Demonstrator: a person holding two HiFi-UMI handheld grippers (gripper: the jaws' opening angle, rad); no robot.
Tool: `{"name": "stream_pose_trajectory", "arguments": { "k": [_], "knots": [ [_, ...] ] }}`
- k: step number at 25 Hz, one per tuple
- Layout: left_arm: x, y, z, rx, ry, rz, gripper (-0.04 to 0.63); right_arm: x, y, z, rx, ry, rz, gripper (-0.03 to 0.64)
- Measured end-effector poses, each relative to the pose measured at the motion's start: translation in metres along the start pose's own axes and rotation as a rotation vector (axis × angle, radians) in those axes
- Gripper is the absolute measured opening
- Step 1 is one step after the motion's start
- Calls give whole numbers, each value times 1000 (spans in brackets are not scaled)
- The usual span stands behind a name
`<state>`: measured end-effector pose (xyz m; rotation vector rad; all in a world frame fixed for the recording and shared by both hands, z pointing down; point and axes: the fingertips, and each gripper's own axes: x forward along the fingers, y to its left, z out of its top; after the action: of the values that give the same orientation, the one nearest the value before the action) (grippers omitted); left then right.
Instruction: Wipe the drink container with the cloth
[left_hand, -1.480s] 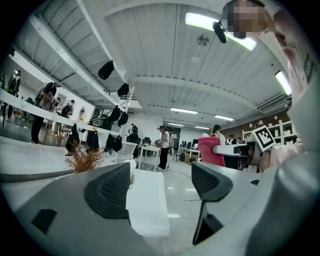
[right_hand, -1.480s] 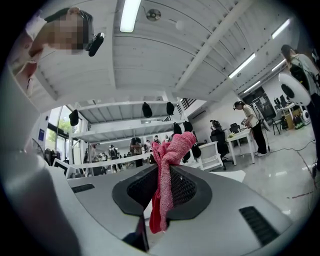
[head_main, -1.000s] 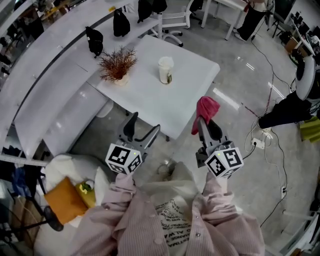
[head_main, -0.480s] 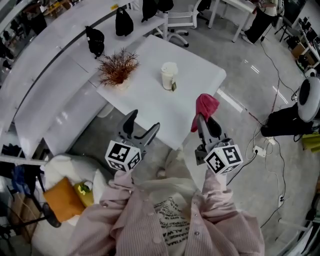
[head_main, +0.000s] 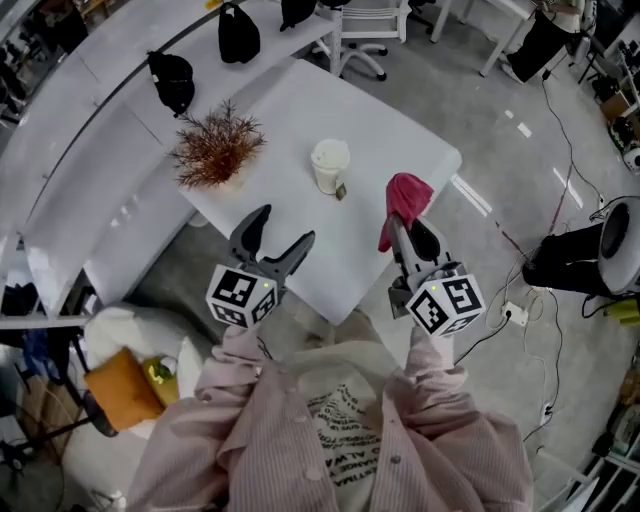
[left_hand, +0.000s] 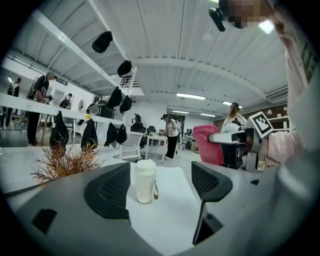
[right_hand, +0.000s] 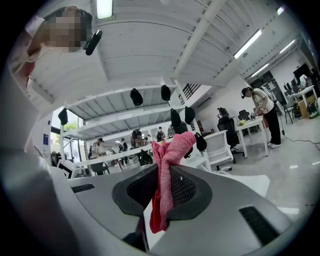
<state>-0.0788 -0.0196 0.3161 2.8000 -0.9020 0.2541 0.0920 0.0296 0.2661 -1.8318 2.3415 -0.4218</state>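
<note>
Pinching the cloth (head_main: 405, 200), the right gripper (head_main: 410, 235) is hovering near the table (head_main: 290, 110) edge | cup (head_main: 330, 165) is standing mid-table, well apart | left gripper (head_main: 283, 228) is gaping, empty — probably best steadying the cup while the cloth sweeps its side.

Left gripper (head_main: 283, 228) held forward, jaws wide apart, nothing between them. Right gripper (head_main: 410, 232) alongside, jaws pressed together on pink cloth (head_main: 405, 198) bunched past tips. Forearms in pink sleeves (head_main: 432, 372), elbows bent.
</note>
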Motion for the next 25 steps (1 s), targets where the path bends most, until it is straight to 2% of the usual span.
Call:
{"name": "stream_pose_trajectory", "arguments": {
  "k": [6, 14, 22, 25],
  "knots": [
    [48, 15, -8, -25, 45, 18, 356, 45, -36, 3, 10, 43, 50, 44],
    [100, 36, -12, -13, 77, 46, 370, 92, -67, 0, 16, 94, 126, 44],
    [144, 51, -32, -6, 158, -11, 377, 127, -82, -15, -1, 136, 157, 44],
    [161, 58, -37, -2, 155, -41, 377, 141, -86, -18, -26, 130, 153, 44]
  ]
}}
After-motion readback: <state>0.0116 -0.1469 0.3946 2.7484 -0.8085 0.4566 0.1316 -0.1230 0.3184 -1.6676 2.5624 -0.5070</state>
